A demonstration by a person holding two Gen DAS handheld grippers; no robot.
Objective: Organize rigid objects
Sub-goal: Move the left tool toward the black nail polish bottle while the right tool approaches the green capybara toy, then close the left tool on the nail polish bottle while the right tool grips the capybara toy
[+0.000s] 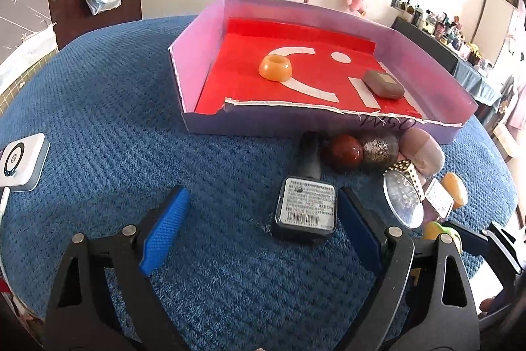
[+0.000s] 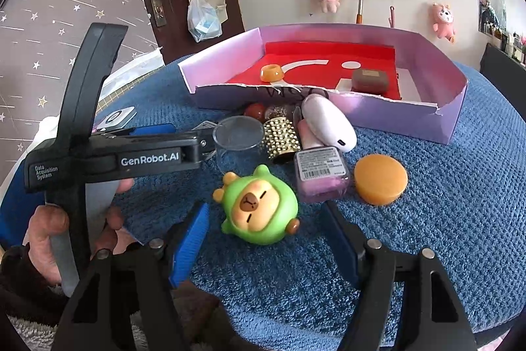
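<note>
A black nail polish bottle (image 1: 305,206) lies label up on the blue cloth between the fingers of my left gripper (image 1: 263,219). It lies close to the right pad and far from the left one, so the gripper is open. My right gripper (image 2: 266,213) is open around a green capybara toy (image 2: 259,206) without pressing it. Behind them stands a lilac box (image 1: 184,81) with a red floor, holding an orange ring cup (image 1: 275,67) and a brown case (image 1: 384,83). In the right wrist view the left gripper (image 2: 194,137) hides the black bottle.
In front of the box cluster a red ball (image 2: 254,111), a gold studded cap (image 2: 281,137), a clear glass (image 2: 235,134), a white oval case (image 2: 328,124), a pink bottle (image 2: 320,173) and an orange disc (image 2: 379,180). A white device (image 1: 23,160) lies far left. A hand (image 2: 49,229) grips the left tool.
</note>
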